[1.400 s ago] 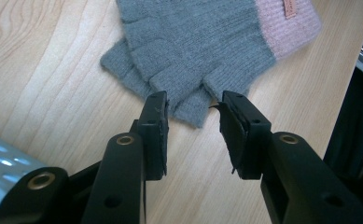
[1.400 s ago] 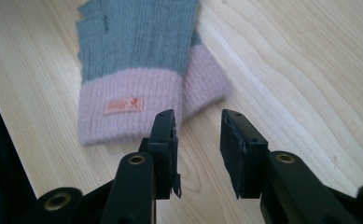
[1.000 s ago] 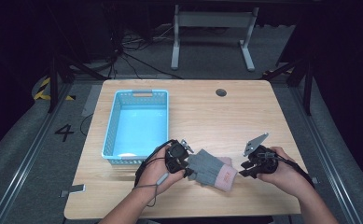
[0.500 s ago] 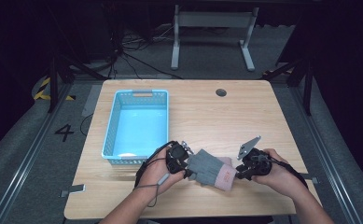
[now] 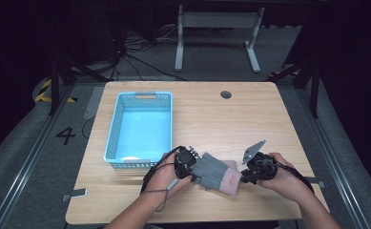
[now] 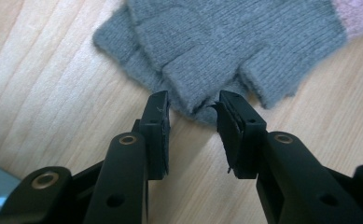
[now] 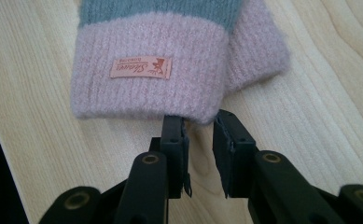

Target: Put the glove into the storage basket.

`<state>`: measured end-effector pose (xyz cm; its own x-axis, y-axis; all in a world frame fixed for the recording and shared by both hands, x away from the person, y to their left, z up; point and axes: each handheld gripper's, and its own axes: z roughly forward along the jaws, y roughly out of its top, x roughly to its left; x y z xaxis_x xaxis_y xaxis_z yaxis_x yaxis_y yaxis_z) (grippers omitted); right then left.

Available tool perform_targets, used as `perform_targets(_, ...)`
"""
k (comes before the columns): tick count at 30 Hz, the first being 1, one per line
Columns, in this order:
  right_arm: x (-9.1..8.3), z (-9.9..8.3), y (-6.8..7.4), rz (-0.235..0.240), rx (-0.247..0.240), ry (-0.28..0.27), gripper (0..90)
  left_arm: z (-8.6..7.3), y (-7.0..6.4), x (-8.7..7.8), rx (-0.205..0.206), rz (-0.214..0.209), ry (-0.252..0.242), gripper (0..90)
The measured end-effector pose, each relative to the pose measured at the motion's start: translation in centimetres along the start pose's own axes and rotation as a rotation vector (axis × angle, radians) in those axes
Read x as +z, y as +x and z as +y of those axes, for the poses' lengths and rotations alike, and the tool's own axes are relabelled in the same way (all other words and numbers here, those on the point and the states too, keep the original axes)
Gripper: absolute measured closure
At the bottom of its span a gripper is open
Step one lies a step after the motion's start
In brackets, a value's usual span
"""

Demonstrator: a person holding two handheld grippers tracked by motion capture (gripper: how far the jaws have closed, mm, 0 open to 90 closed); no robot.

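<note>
Gloves (image 5: 215,172): grey knit pair with pink cuffs, stacked flat on the surface (image 5: 269,114), lower centre of the high view, just right of the blue basket (image 5: 139,125).

Left claw (image 5: 198,168): at the grey finger end. In the left gripper view (image 6: 191,114) its jaws stand apart, tips at the edge of the finger stubs (image 6: 244,56); fabric edge lies between the tips, not pinched.

Right claw (image 5: 242,177): at the pink cuff end. In the right gripper view (image 7: 200,123) its jaws stand slightly apart, tips touching the cuff (image 7: 151,81) rim at frame centre; no fabric clamped. Cuff bears an orange label (image 7: 141,67).

Both hands low on the surface, facing each other across the gloves.
</note>
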<state>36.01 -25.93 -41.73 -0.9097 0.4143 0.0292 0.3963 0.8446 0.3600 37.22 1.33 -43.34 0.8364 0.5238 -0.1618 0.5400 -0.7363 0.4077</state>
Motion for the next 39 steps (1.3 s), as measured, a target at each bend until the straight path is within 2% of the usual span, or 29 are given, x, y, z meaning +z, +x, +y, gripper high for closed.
perform_targets(3, 0.0, 0.0, 0.0, 0.0, -0.002, 0.0, 74.5, 0.1, 0.0, 0.2, 0.008, -0.024, -0.007, 66.7)
perform_targets(5, 0.0, 0.0, 0.0, 0.0, -0.001, 0.002, 74.7, 0.2, -0.2, 0.3, 0.012, -0.008, 0.0, 68.3)
perform_targets(13, 0.1, 0.2, 0.1, -0.003, 0.007, 0.0, 75.9, 0.4, -0.4, 0.4, 0.024, 0.006, 0.013, 69.2)
perform_targets(16, 0.1, 0.2, 0.2, -0.004, 0.006, 0.0, 77.0, 0.5, -0.6, 0.3, 0.029, 0.014, -0.003, 75.5)
perform_targets(21, 0.0, 0.4, 0.4, -0.01, 0.007, -0.009, 78.9, 0.6, -0.9, 0.1, 0.042, 0.026, -0.001, 86.0)
perform_targets(26, -0.3, 0.4, 0.4, -0.009, 0.027, -0.021, 84.2, 0.7, -1.1, -0.3, 0.049, 0.036, -0.019, 88.2)
perform_targets(35, -1.7, 0.5, 0.6, -0.018, 0.046, -0.058, 85.8, 0.5, -1.6, -1.8, 0.046, -0.004, -0.052, 88.3)
perform_targets(39, -2.5, 0.6, 0.4, -0.02, 0.056, -0.079, 86.0, 0.2, -1.9, -2.5, 0.05, -0.009, -0.064, 88.4)
